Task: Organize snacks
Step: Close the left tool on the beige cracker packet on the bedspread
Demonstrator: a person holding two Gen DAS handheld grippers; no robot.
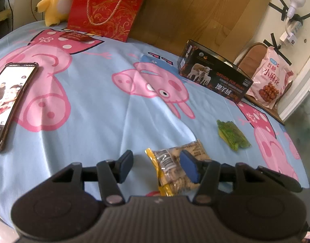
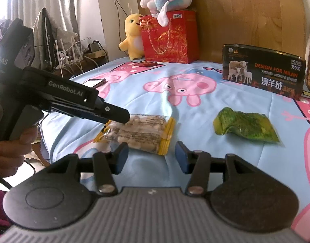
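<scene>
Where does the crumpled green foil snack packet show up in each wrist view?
Left wrist view: the green foil snack packet lies right of centre on the blue pig-print sheet, beyond the left gripper.
Right wrist view: it lies right of centre, right of the yellow-edged clear biscuit pack.
Shared landmark: the black open-topped box printed with sheep stands behind it.

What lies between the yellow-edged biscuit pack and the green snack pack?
Nothing: bare cartoon-print sheet separates the biscuit pack from the green pack, clearest in the right wrist view.
</scene>
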